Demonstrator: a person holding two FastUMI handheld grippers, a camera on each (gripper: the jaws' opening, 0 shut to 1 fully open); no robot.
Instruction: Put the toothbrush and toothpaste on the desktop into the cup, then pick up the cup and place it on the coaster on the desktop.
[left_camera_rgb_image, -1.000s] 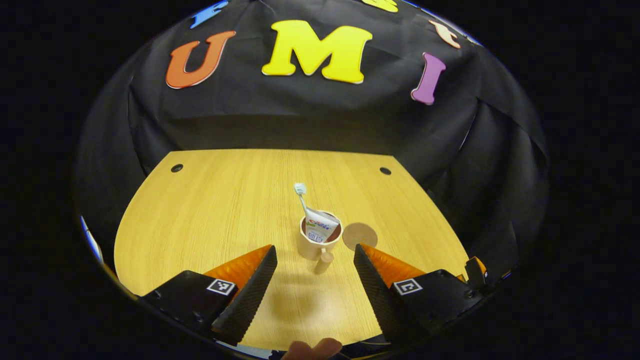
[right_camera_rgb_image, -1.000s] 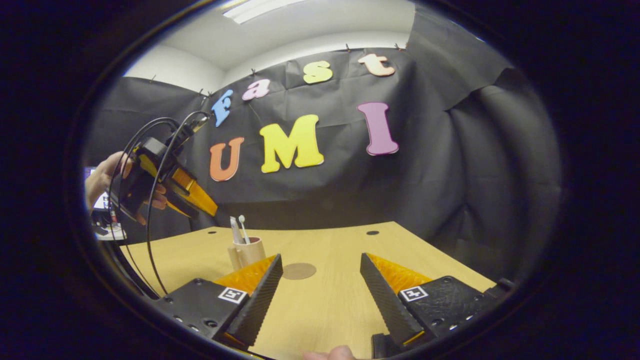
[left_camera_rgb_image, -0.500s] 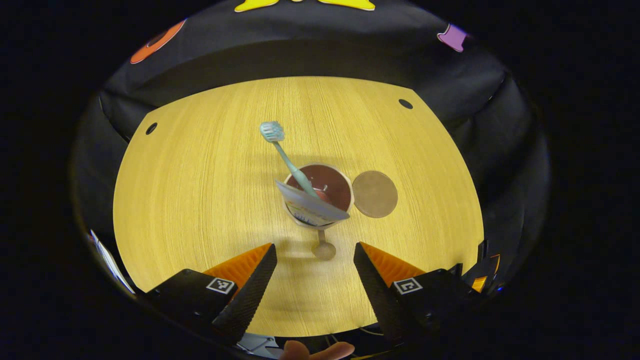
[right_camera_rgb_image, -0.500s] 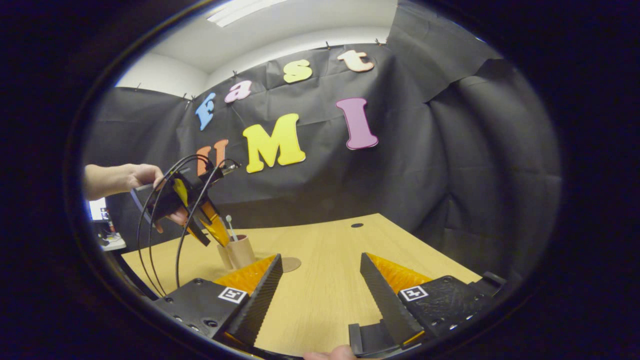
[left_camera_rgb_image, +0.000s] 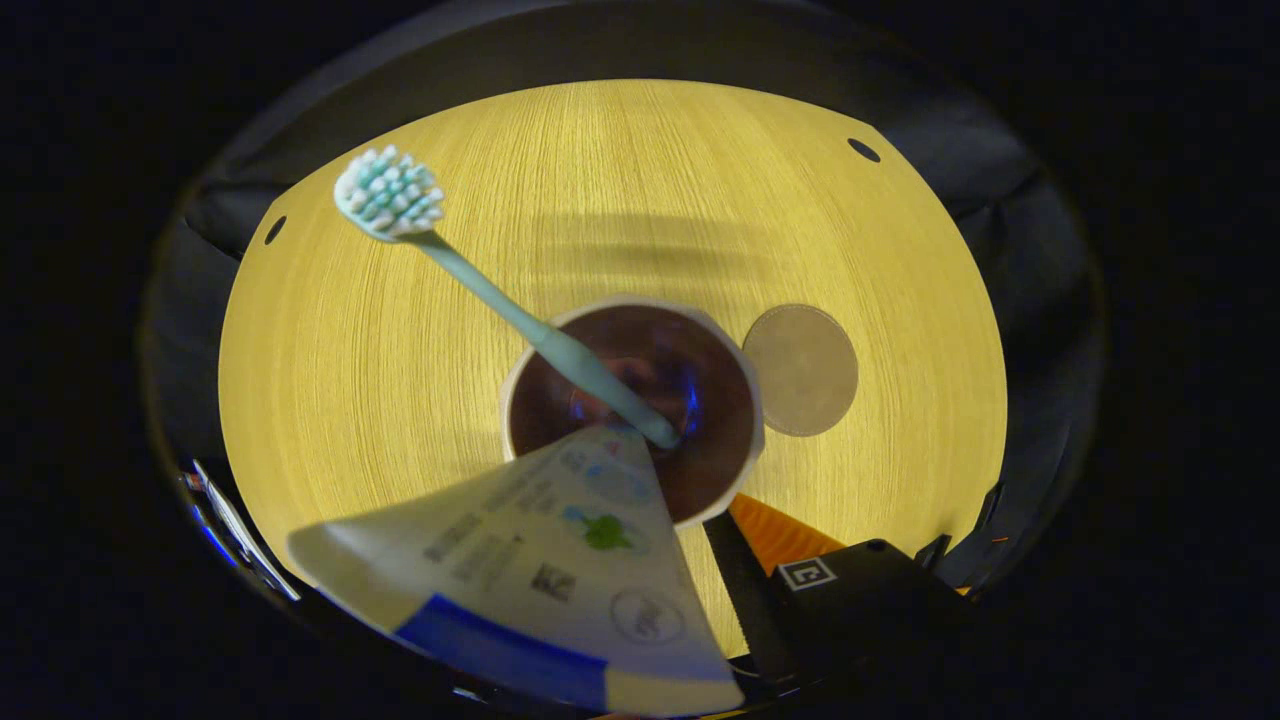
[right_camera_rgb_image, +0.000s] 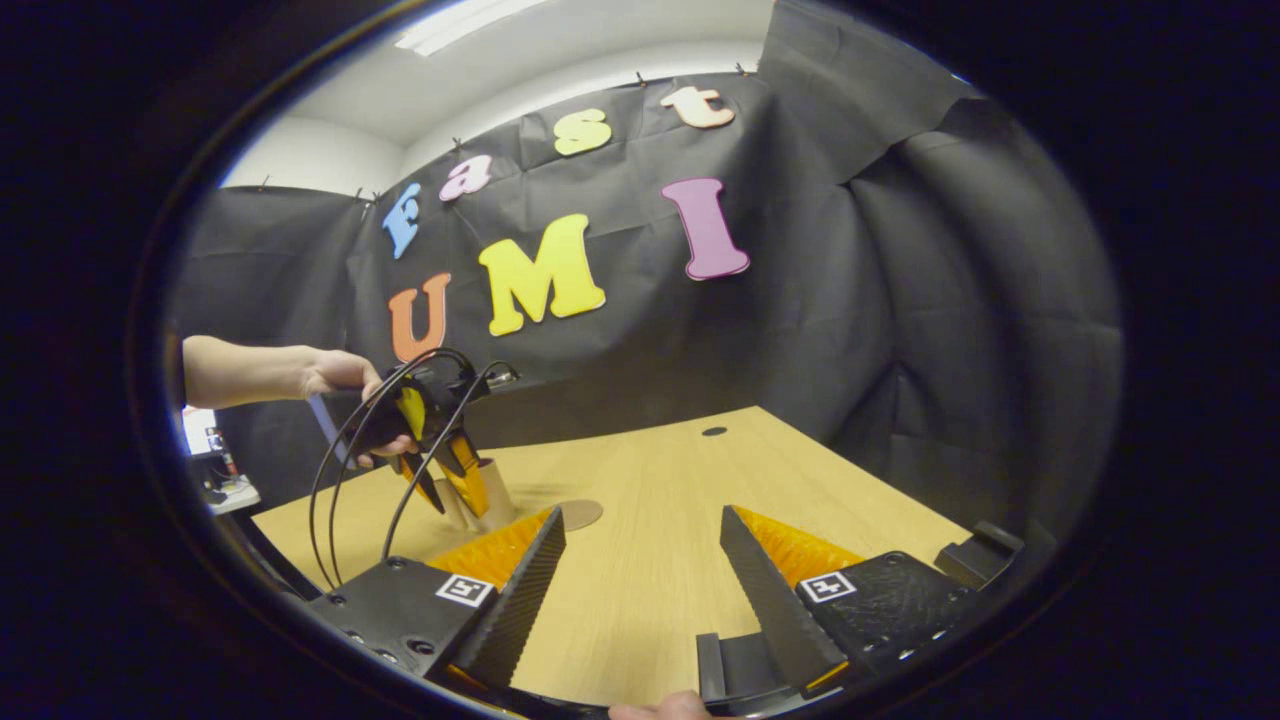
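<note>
The cup (left_camera_rgb_image: 630, 410) stands on the counter (left_camera_rgb_image: 400, 330) with the toothbrush (left_camera_rgb_image: 500, 310) and the toothpaste (left_camera_rgb_image: 530, 590) both in it. The brush leans toward 10 o'clock and the tube toward 7 o'clock in the left gripper view. The coaster (left_camera_rgb_image: 800, 370) lies bare just beside the cup, at its 3 o'clock, so the cup is not yet on it.

The left gripper (right_camera_rgb_image: 445, 490) hangs low over the cup, its fingers pointing down around it. One finger (left_camera_rgb_image: 745, 590) shows at 5 o'clock by the rim; the tube hides the other, so I cannot tell how far apart they stand. The right gripper (right_camera_rgb_image: 640, 580) waits well away over bare counter, fingers wide and holding nothing.

What seems to remain is gripping the cup and shifting it. To do that well, close on the wall or handle without pinching the tube, lift straight up, keep it level so neither leaning item tips out, then centre it on the coaster.

Count: one cup, one toothbrush, one toothpaste, one coaster, two grippers.
</note>
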